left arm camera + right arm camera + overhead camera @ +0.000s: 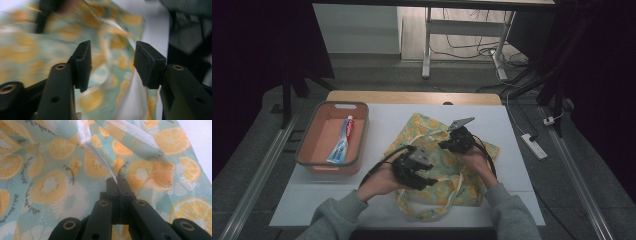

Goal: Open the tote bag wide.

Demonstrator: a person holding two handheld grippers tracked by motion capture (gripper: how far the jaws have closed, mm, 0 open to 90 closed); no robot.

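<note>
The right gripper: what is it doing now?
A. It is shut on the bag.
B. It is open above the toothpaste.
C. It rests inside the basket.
A: in the right gripper view the right gripper has its jaws closed together, pinching an edge of the bag.

The thin fabric bag (pixel 62 170) is pale mint green printed with orange and yellow citrus slices, white flower shapes and small dark lettering, with whitish handles. The plastic basket (pixel 307 150) is salmon orange with a grey rim; the toothpaste tube (pixel 341 141) in it is white, red and blue. The rectangular table top (pixel 512 130) is white with a light wood edge.
</note>
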